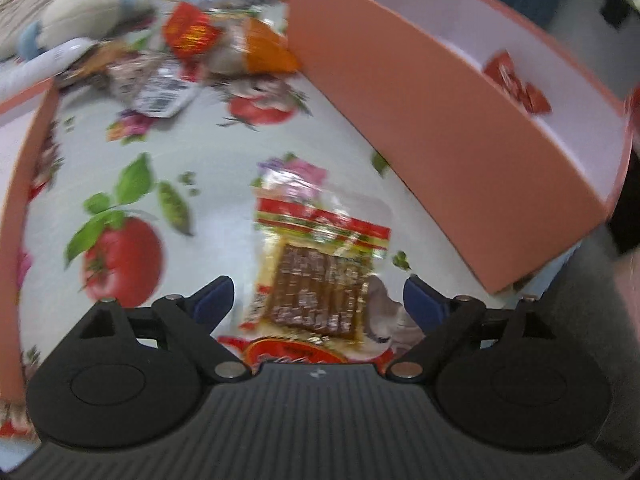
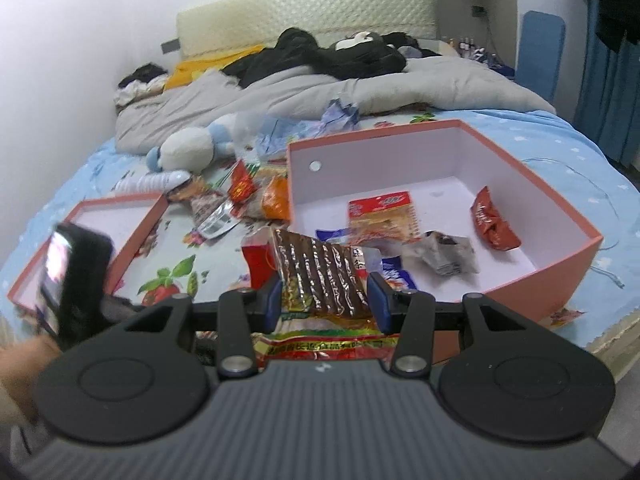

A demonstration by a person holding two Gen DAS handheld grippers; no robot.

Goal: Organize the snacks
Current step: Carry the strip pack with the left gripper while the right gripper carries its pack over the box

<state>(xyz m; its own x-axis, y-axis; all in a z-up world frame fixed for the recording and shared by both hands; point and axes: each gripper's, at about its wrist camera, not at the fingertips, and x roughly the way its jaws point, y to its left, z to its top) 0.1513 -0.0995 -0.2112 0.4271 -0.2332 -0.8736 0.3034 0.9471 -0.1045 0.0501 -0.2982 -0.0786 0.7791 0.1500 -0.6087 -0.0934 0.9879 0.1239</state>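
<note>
My left gripper [image 1: 319,292] is open wide, low over a clear packet of brown strips with a red and yellow header [image 1: 320,236]. That packet lies flat on the fruit-print cloth, between the blue pads without touching them. My right gripper [image 2: 326,300] is shut on a similar brown foil snack packet [image 2: 316,268], held up in front of the big salmon box [image 2: 560,272]. Inside the box lie a red-orange packet [image 2: 384,216], a dark red packet [image 2: 490,224] and a crumpled silver one [image 2: 444,256]. The box wall [image 1: 420,128] rises to the right of my left gripper.
A pile of loose snacks [image 2: 244,196] lies behind the box's left corner, with a plush toy [image 2: 188,148] beyond it. The shallow salmon lid [image 2: 136,224] sits at the left. A hand holds a black device [image 2: 76,280] over it. A rumpled bed fills the background.
</note>
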